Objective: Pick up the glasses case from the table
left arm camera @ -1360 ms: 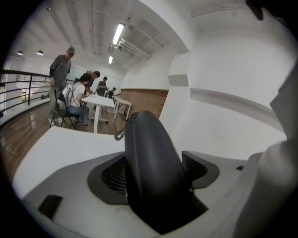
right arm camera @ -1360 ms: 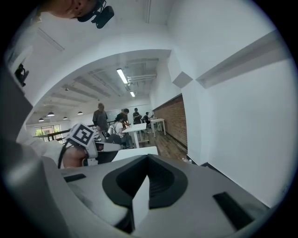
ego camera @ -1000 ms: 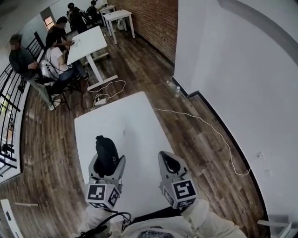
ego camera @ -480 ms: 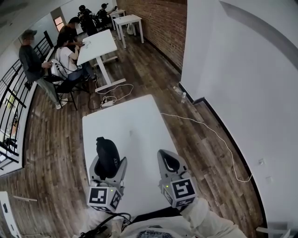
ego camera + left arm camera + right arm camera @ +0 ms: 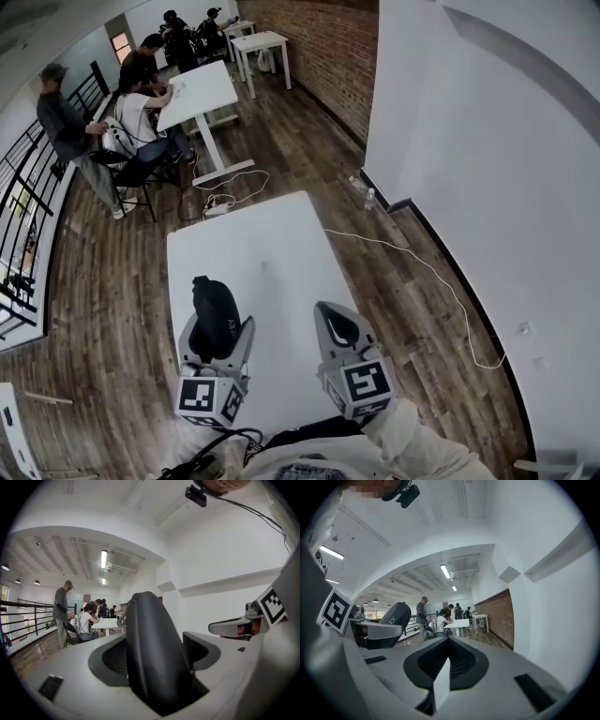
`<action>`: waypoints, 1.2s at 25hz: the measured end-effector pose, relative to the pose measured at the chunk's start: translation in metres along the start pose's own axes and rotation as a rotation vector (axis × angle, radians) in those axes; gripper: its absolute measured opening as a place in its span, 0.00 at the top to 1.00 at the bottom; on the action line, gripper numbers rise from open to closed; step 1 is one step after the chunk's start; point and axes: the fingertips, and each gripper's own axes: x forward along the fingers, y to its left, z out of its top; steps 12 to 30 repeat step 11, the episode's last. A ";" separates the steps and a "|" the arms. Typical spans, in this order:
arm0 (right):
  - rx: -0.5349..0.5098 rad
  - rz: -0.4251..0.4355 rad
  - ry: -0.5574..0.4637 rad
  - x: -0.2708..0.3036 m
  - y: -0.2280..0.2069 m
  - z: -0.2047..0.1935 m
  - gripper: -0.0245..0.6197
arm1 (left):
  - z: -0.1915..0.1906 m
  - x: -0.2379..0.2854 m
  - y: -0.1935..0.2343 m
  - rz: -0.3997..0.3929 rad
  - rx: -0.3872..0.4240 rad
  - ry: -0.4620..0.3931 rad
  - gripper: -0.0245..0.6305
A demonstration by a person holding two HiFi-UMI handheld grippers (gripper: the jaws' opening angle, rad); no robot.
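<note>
The glasses case (image 5: 216, 314) is a black, rounded, zippered pouch. It stands upright between the jaws of my left gripper (image 5: 217, 325), which is shut on it, above the near left part of the white table (image 5: 272, 244). In the left gripper view the case (image 5: 154, 658) fills the gap of the left gripper (image 5: 157, 648) and sticks out well past the jaws. My right gripper (image 5: 339, 323) hovers beside it to the right, jaws together with nothing in them. The right gripper view shows the right gripper (image 5: 447, 663) shut, with the case (image 5: 393, 616) off to its left.
Several people (image 5: 141, 103) sit and stand at a second white table (image 5: 199, 89) at the back left. A white cable (image 5: 412, 258) runs across the wooden floor to the right. A white wall (image 5: 478, 141) rises at right and a brick wall (image 5: 323, 47) behind it. A black railing (image 5: 23, 216) stands at left.
The head view has shifted a little, so the table sits further right in the picture. The case stays clamped in the left gripper, and both grippers hold their places side by side.
</note>
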 end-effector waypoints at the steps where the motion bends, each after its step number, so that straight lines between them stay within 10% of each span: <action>1: -0.001 0.005 -0.001 -0.001 0.000 0.000 0.96 | 0.000 -0.001 -0.002 0.000 0.002 0.000 0.42; 30: -0.011 0.015 -0.011 -0.010 0.008 0.006 0.96 | 0.003 -0.013 -0.002 0.010 0.004 0.001 0.42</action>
